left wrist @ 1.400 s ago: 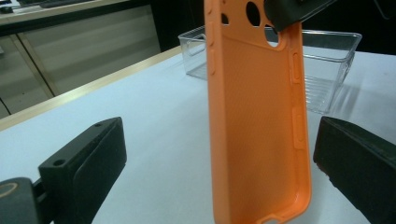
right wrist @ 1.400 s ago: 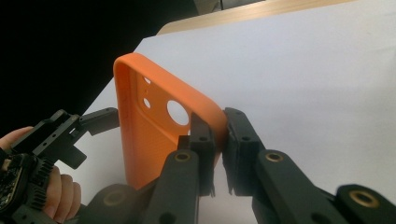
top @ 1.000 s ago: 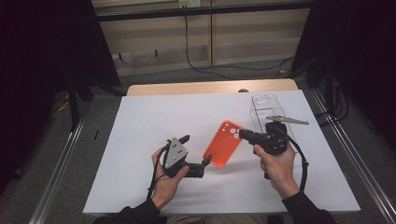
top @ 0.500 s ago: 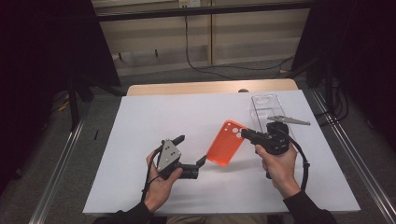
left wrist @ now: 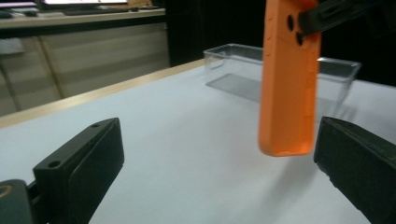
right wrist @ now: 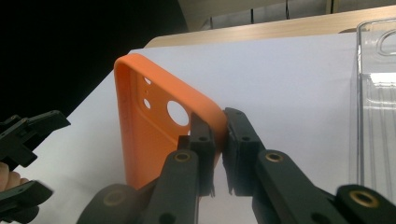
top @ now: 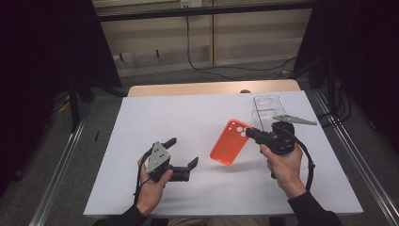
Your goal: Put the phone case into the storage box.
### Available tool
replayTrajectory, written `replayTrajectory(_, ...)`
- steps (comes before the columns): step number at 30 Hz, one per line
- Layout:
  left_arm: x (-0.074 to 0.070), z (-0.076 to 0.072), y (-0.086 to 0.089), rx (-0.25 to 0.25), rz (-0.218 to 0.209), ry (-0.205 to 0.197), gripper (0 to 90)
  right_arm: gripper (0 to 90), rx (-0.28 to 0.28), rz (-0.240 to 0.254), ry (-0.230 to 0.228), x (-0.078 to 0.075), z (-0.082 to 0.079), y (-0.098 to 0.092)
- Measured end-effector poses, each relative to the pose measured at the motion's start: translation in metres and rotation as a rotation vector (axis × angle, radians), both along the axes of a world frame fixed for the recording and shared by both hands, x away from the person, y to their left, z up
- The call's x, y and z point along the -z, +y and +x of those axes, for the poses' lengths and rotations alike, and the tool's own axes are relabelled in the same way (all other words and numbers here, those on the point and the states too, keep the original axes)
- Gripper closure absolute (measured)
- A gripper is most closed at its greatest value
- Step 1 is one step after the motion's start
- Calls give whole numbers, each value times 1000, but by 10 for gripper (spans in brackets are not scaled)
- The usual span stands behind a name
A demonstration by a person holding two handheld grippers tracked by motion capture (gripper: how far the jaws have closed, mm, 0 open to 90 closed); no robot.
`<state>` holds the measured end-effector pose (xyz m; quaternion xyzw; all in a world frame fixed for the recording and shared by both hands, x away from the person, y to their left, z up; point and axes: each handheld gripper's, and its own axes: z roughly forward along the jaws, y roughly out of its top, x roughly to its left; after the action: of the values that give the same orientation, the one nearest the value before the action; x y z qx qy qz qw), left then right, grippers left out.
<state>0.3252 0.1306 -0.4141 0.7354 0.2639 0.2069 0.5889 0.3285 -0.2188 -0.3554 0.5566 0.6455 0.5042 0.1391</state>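
An orange phone case hangs tilted above the white table, pinched at its camera-hole corner by my right gripper. In the right gripper view the case has its edge clamped between the two black jaws of the right gripper. My left gripper stands open to the left of the case, apart from it. In the left gripper view the case hangs just inside the right jaw, with nothing touching the left gripper.
A clear plastic phone case lies on the table behind my right hand, seen too in the left gripper view and the right gripper view. A wooden strip runs along the table's far edge.
My left gripper has drawn back to the left, away from the orange case. The right gripper and the case have stayed in place.
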Motion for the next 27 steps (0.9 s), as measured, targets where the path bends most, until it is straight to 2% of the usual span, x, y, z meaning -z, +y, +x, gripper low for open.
replayTrajectory(1, 0, -1, 1, -4, 9, -11, 19, 825, 3, 0, -1, -1, 0, 0)
replayTrajectory(6, 1, -1, 7, -31, 8, -16, 22, 825, 9, -8, -18, -4, -1, -4)
replayTrajectory(9, 1, 0, 11, -47, -27, 4, 23, 825, 13, -11, -27, -6, -1, -7)
replayTrajectory(12, 2, 1, 15, -69, -7, -10, 23, 825, 18, -12, -33, -7, 0, -10)
replayTrajectory(17, 2, 1, 23, -88, -10, -14, 23, 825, 25, -15, -41, -8, 0, -12)
replayTrajectory(20, 1, -1, 27, -99, 5, -34, 23, 825, 25, -19, -50, -10, 1, -12)
replayTrajectory(27, 1, -3, 38, -118, 6, -34, 22, 825, 39, -24, -71, -13, 3, -18)
